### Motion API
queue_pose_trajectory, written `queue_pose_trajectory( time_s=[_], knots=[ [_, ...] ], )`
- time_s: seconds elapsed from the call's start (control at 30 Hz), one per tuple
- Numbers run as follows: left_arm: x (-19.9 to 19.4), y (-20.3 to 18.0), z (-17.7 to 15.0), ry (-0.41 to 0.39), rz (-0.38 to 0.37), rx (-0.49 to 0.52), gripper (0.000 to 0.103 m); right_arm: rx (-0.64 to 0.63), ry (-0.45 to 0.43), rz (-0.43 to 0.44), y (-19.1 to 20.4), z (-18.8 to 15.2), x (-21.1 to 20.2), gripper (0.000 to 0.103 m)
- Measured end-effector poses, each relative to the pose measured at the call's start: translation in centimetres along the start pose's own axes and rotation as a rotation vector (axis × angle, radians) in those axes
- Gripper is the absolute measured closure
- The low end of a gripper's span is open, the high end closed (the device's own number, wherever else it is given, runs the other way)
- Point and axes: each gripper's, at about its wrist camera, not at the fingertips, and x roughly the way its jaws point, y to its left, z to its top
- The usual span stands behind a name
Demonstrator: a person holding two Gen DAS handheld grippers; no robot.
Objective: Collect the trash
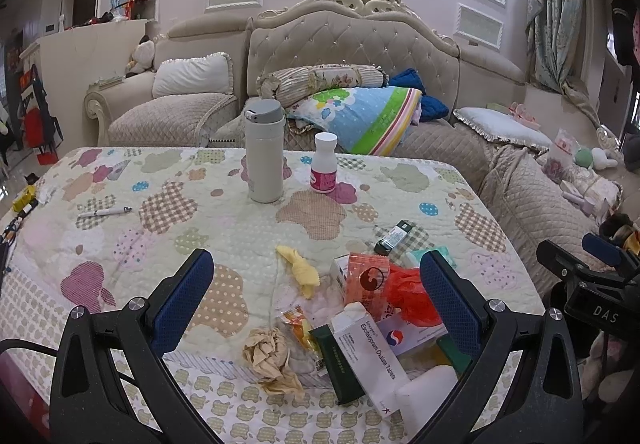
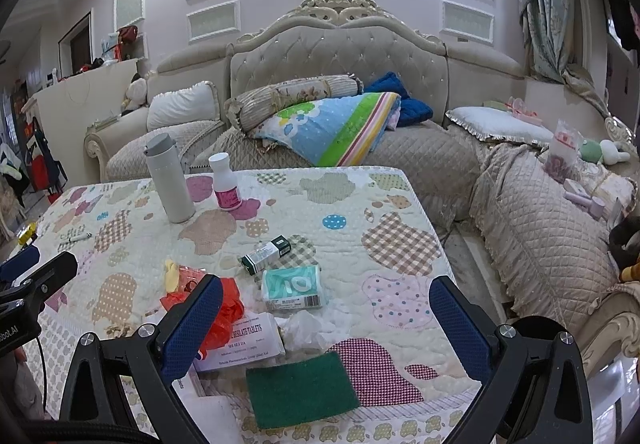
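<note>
- Left gripper [image 1: 316,296]: jaws stood wide apart and held nothing, poised above the near edge of the quilted table cover [image 1: 224,228], with the trash heap lying between and below its fingers.
- Right gripper [image 2: 326,308]: jaws likewise spread, empty, above the near right part of the same cover; the left one appeared at the left margin of its view.
- Crumpled tan paper [image 1: 272,360]: lay near the front edge, just left of the heap.
- Yellow wrapper [image 1: 300,268]: lay further in, beside an orange sachet [image 1: 366,280] and a red plastic bag [image 1: 412,296].
- White tablet box [image 1: 370,356]: rested tilted across a dark green carton [image 1: 336,364], touching it.
- Second white tablet box [image 2: 240,340]: lay partly under the red bag, next to clear crumpled film [image 2: 306,328].
- Teal packet [image 2: 292,286]: lay flat just beyond the film; a small dark green box [image 2: 266,254] sat just behind it.
- Green scouring pad [image 2: 302,388]: lay flat at the front edge.
- Grey-lidded flask [image 1: 264,152] and white bottle with pink label [image 1: 324,164]: stood upright, near each other, towards the far side.
- Pen [image 1: 106,211]: lay at far left, well apart from the heap.
- Tufted sofa [image 1: 352,40]: stood behind the table.
</note>
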Motion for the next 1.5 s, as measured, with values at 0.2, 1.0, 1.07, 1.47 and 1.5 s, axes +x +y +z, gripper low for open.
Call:
queue_pose_trajectory(
  time_s=[0.2,1.0,1.07,1.47,1.5],
  knots=[
    [0.3,0.1,-0.3,0.015,-0.005,-0.01,0.0,0.003,0.014,-0.003,-0.2,-0.3,0.3,0.0],
    [1.2,4.7,-1.6,0.11,0.036,-0.022,0.0,0.039,0.134,0.023,-2.9,-2.3,2.1,0.0],
    [1.2,5.0,-1.8,0.121,0.034,-0.016,0.0,0.052,0.159,0.054,-3.5,-3.1,2.3,0.0],
    [2.2,3.5,-4.4,0.218,-0.033,0.039,0.002,0.069,0.345,0.135,-4.3,-8.2,5.6,0.005],
    [2.3,3.4,-4.6,0.22,-0.031,0.045,0.002,0.07,0.36,0.134,-4.2,-8.4,5.9,0.005]
  ],
)
